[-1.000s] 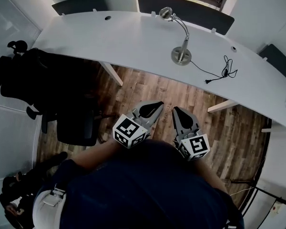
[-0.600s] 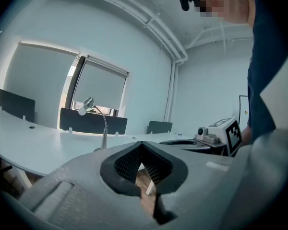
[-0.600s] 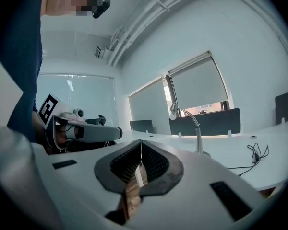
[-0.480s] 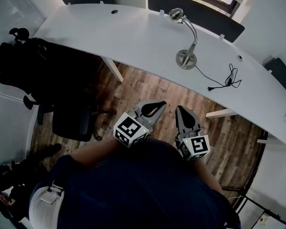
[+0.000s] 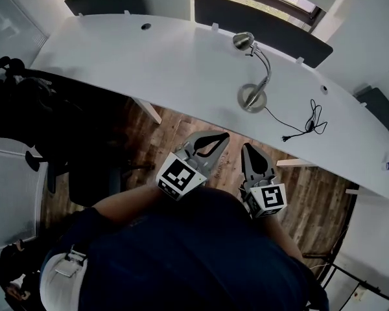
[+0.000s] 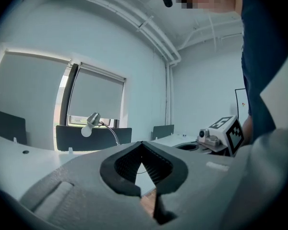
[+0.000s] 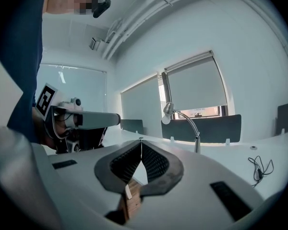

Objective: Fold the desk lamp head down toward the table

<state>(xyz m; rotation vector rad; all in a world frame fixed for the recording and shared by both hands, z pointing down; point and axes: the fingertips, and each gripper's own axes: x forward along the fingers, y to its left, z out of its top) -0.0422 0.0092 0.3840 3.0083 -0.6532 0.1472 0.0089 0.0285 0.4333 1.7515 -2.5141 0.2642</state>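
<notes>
A silver desk lamp (image 5: 253,96) stands on the white desk (image 5: 162,57), its round base near the front edge and its curved neck rising to the head (image 5: 243,41) at the back. The lamp head (image 6: 91,124) also shows in the left gripper view, and the lamp (image 7: 182,120) in the right gripper view. Both grippers hover over the floor, short of the desk. My left gripper (image 5: 224,137) is shut and empty. My right gripper (image 5: 248,146) is shut too, with nothing in it. Neither touches the lamp.
The lamp's black cord (image 5: 306,119) lies coiled on the desk to the right of the base. Dark divider panels (image 5: 262,23) line the desk's far edge. A black office chair (image 5: 26,102) stands at the left on the wooden floor (image 5: 311,186).
Both grippers have come closer to the desk, tips now just short of its front edge. Their jaws stayed shut. The lamp has not moved on the desk.
</notes>
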